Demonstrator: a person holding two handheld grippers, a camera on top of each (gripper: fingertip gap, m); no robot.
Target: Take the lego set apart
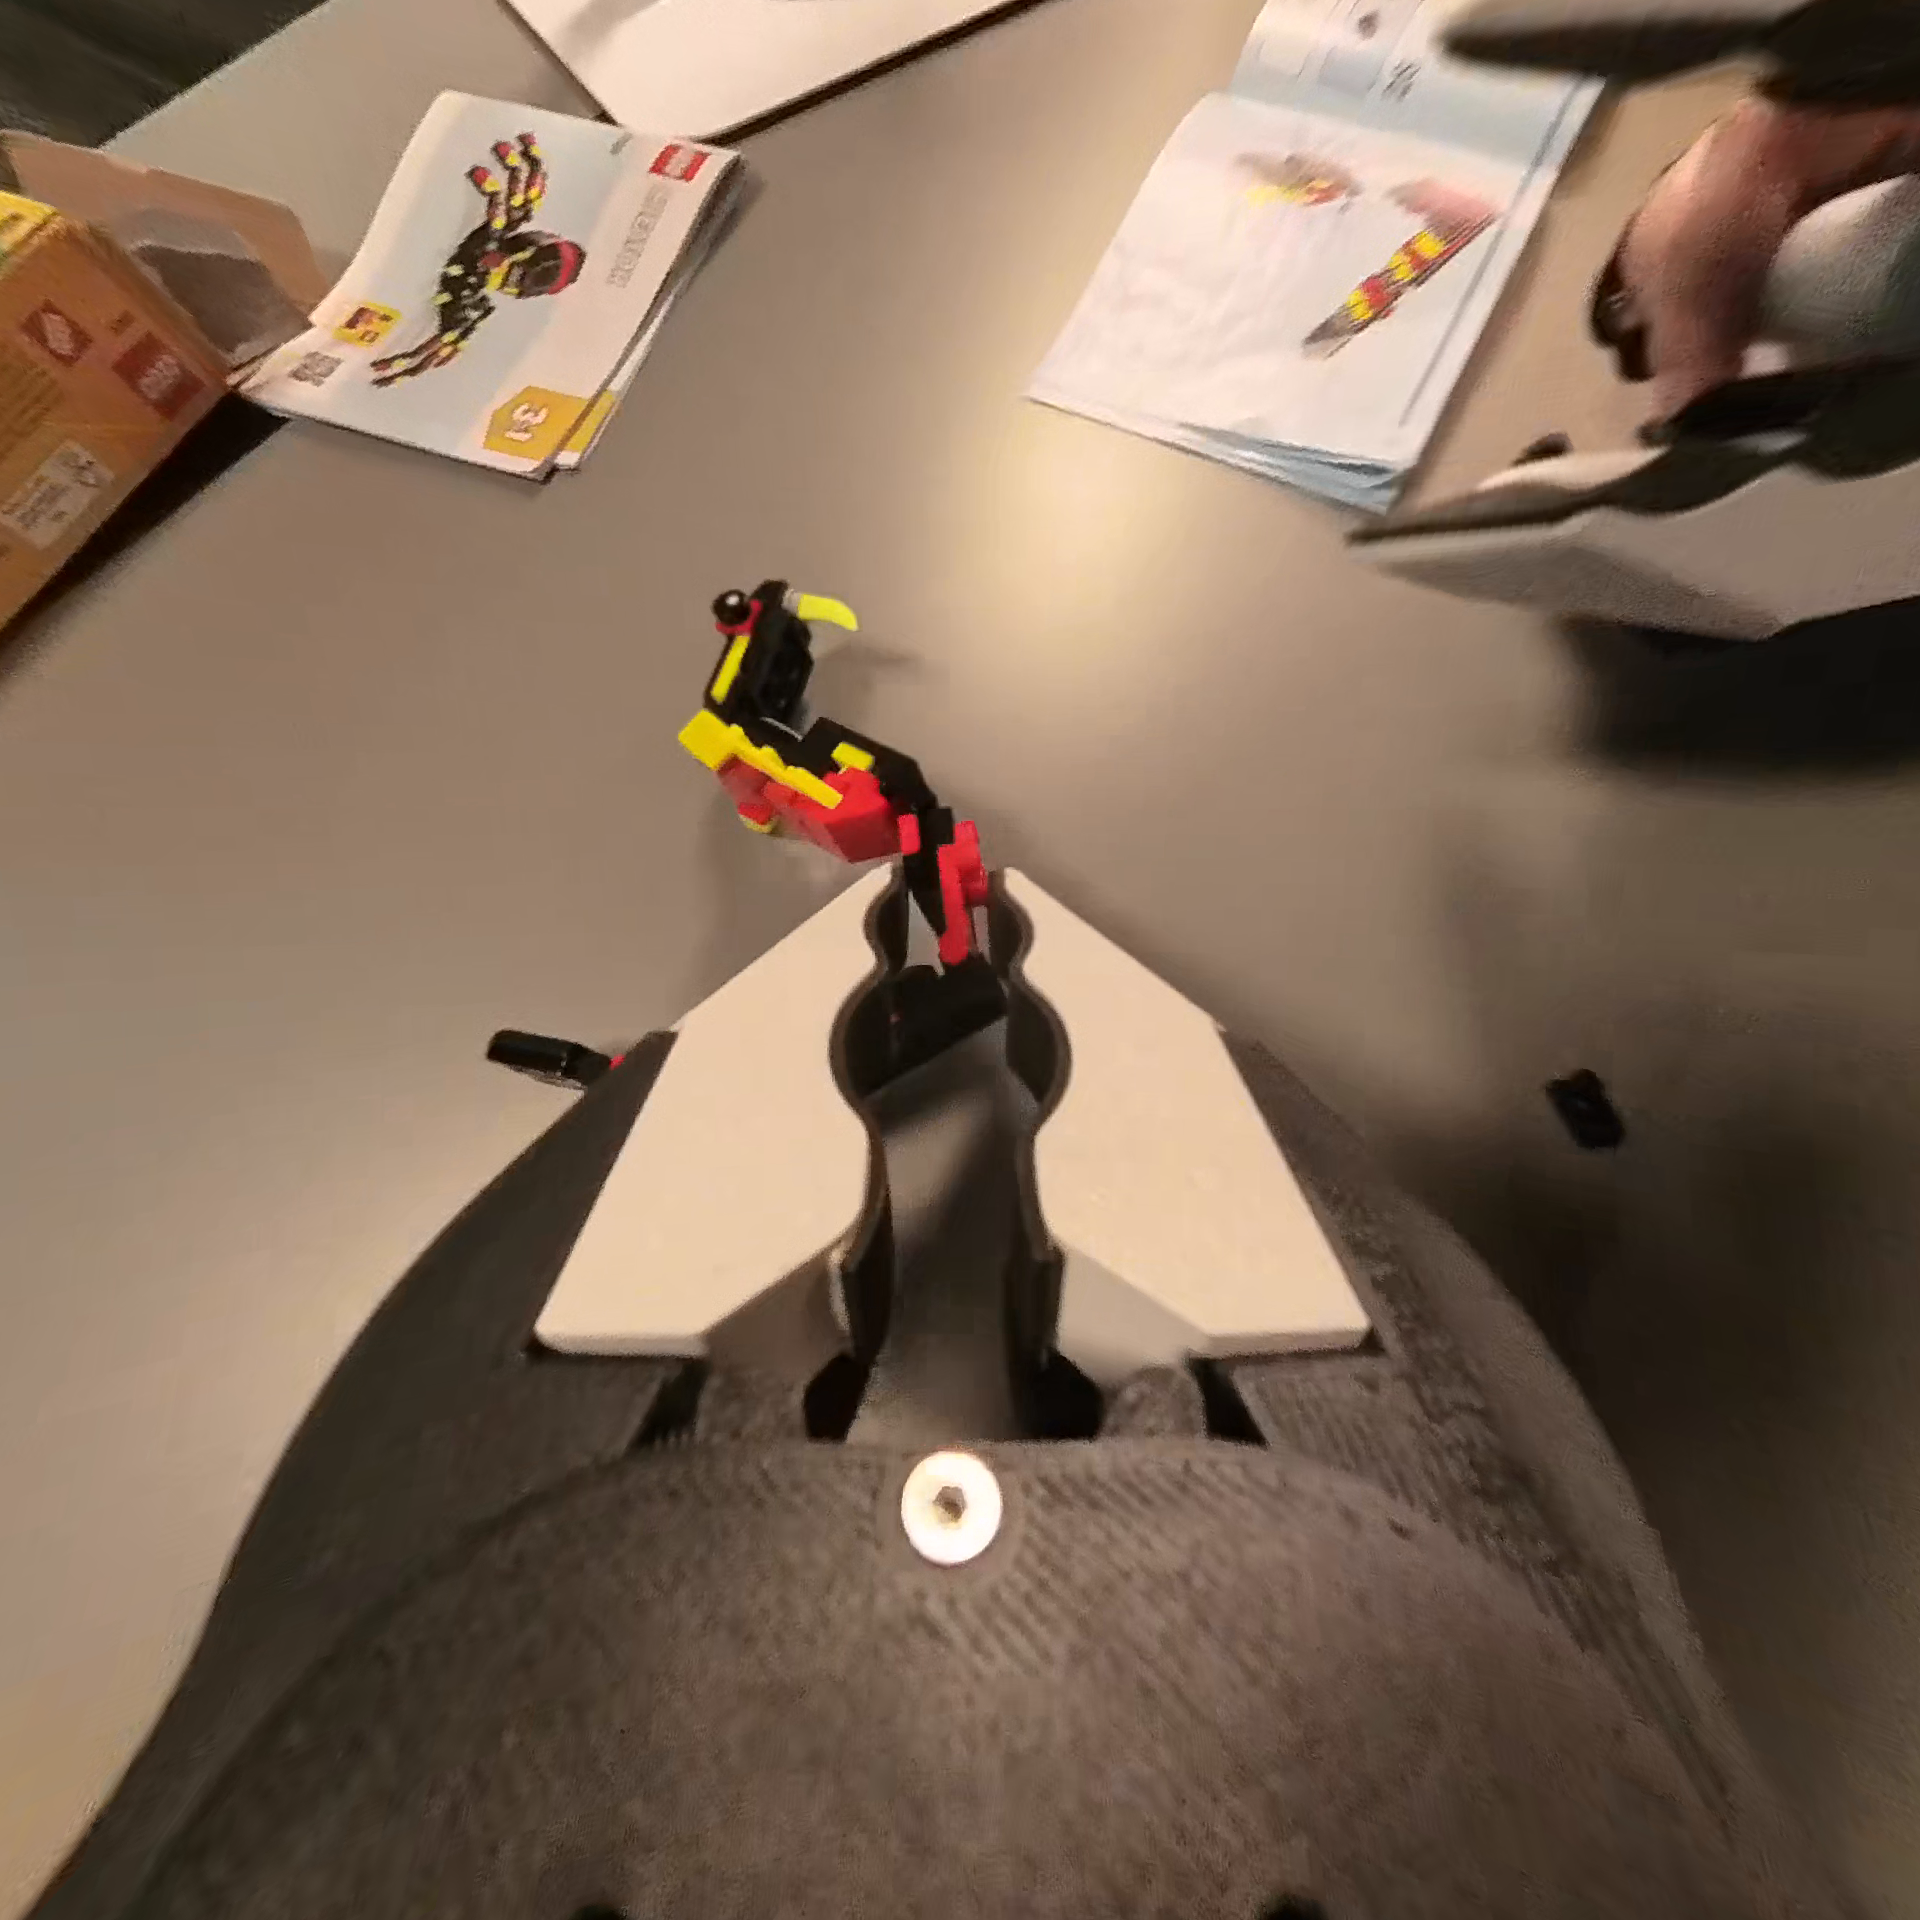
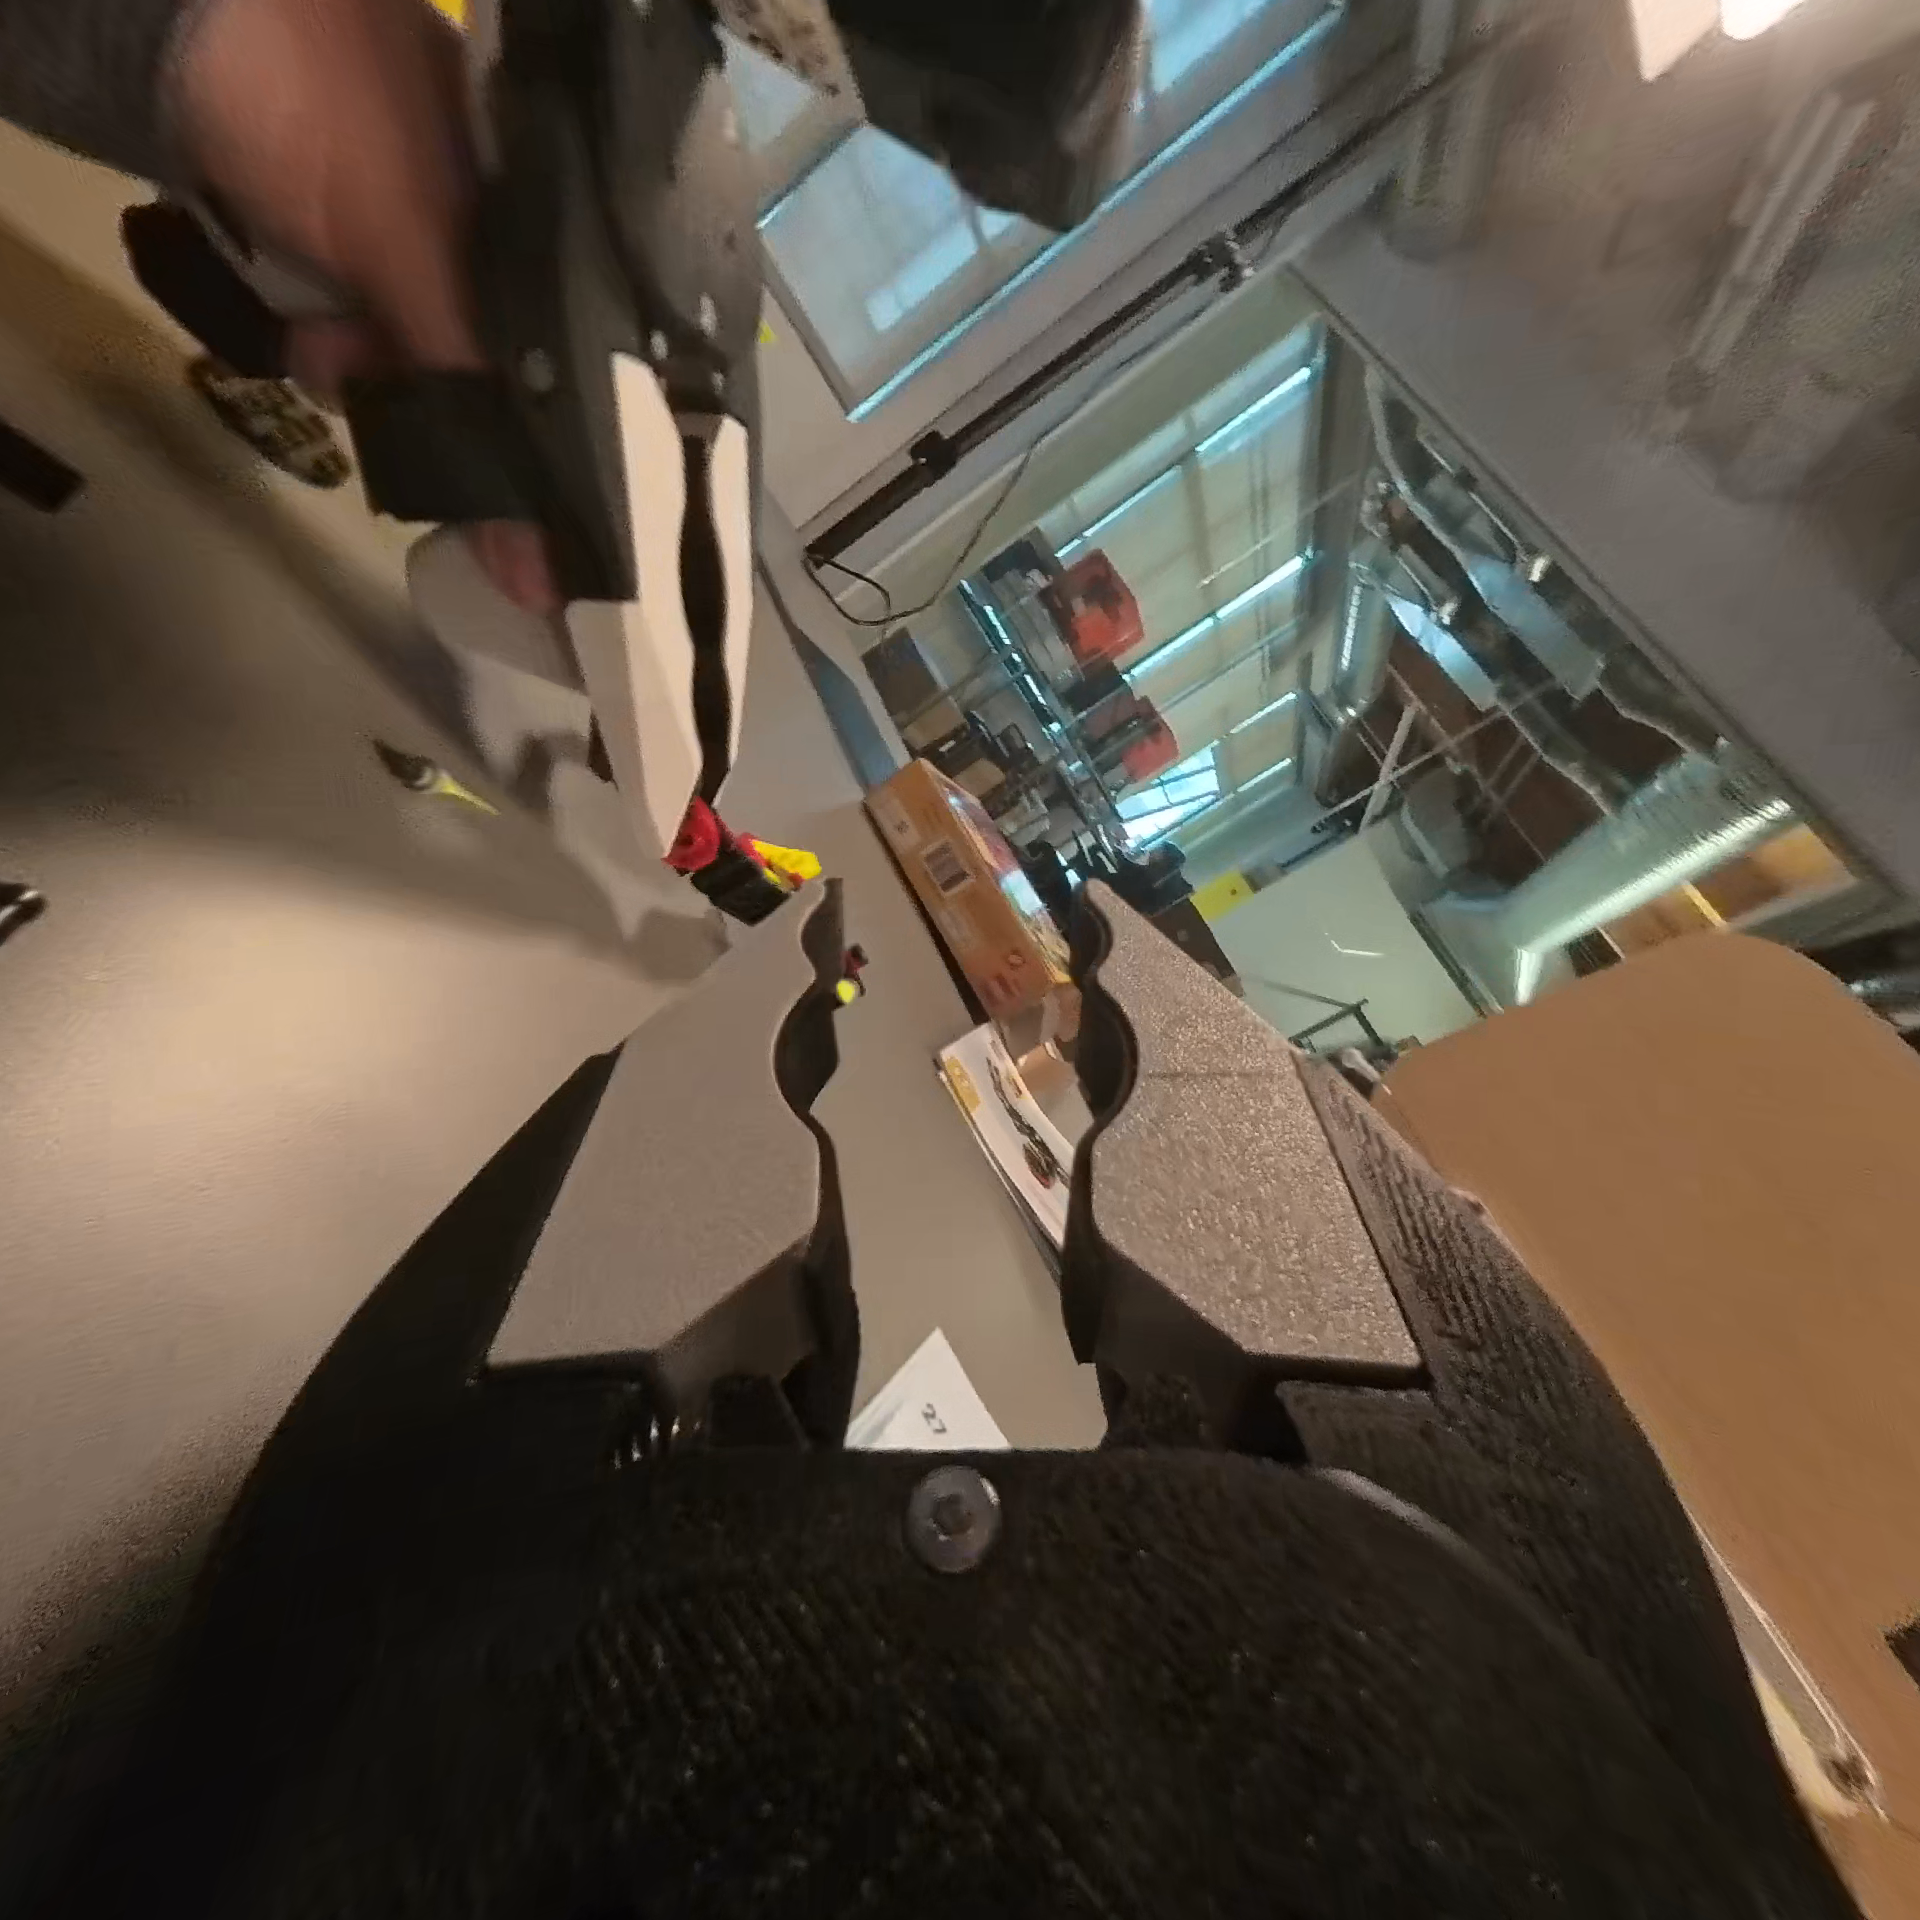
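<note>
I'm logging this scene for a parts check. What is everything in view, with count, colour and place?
Lego model: one, black, red and yellow, held at its tail end above the table.
Table: one, grey.
Loose bricks: two at least, black, on the table either side of the left tongs.
Booklets: two, pale, far side; one closed, one open.
Box: one, yellow, far left.
Left tongs: shut on the model.
Right tongs: open, empty.
</note>
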